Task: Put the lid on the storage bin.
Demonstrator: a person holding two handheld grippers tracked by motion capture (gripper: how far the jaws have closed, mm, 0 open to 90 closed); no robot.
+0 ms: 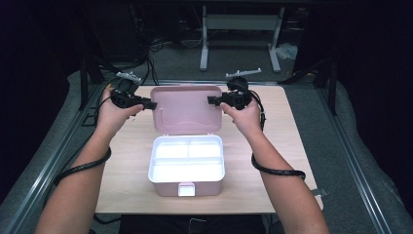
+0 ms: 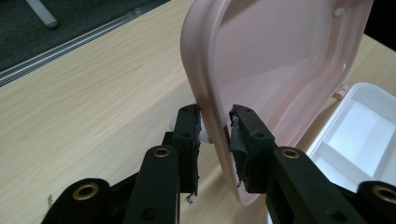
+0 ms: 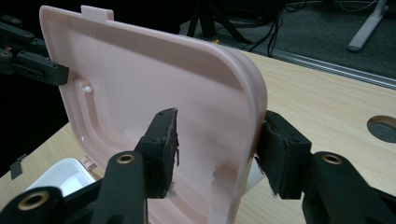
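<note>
Light wood table; open pink box near front centre.

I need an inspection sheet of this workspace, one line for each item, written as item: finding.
Surface: wooden table, bare around the box.
Job's things: pink box, open, white compartments inside; its lid stands raised.
Clutter: nothing seen.
Grippers: left hand-held gripper and right hand-held gripper each straddle a lid edge; firm contact cannot be told.
Cables: one black cable trails by each forearm.
Surroundings: dark room, grey floor, white frame legs behind.
</note>
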